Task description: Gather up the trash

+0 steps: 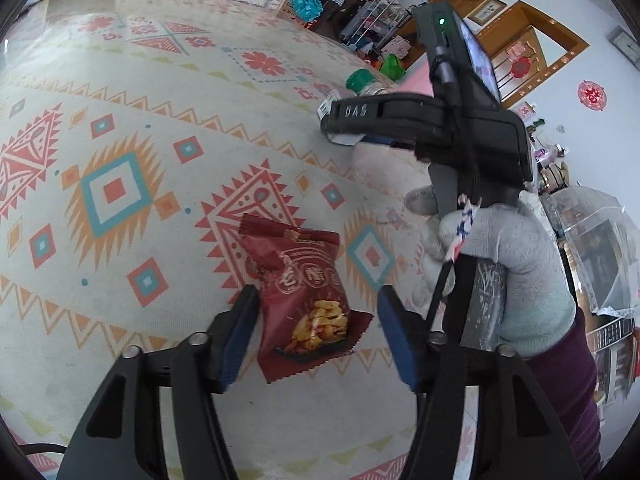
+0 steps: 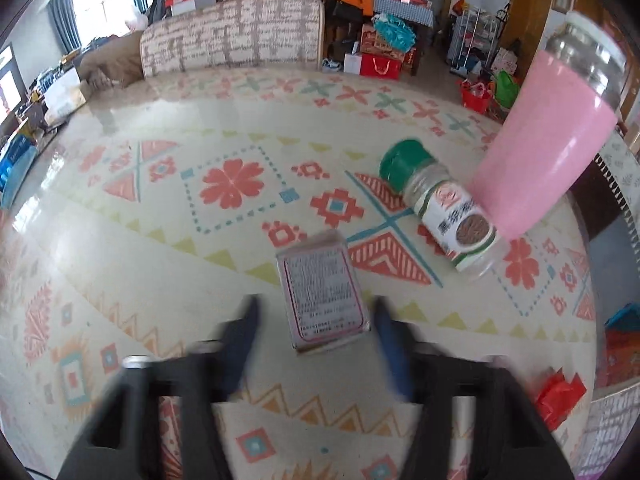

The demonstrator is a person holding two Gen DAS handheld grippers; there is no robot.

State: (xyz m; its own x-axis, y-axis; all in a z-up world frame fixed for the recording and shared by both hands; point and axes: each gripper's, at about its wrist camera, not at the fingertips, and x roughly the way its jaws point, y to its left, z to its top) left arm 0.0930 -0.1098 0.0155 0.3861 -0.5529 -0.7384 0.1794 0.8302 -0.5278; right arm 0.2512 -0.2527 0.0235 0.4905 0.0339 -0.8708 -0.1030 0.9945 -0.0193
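A dark red snack packet (image 1: 308,300) lies flat on the patterned tablecloth (image 1: 120,120). My left gripper (image 1: 318,308) stands open around it, the left pad close against the packet's edge and the right pad well clear. In the right wrist view a small pink-and-white box (image 2: 324,300) lies on the cloth between the blurred fingers of my right gripper (image 2: 316,320), with a gap showing on both sides. From the left wrist view, the right gripper (image 1: 332,120) reaches in from the right over that box (image 1: 344,138), held by a grey-gloved hand (image 1: 516,264).
A clear spice bottle (image 2: 436,204) with a green cap lies on its side beyond the box. Behind it stands a tall pink tumbler (image 2: 548,136). A padded chair back (image 2: 232,36) is at the table's far edge. A red wrapper (image 2: 560,396) lies at the right edge.
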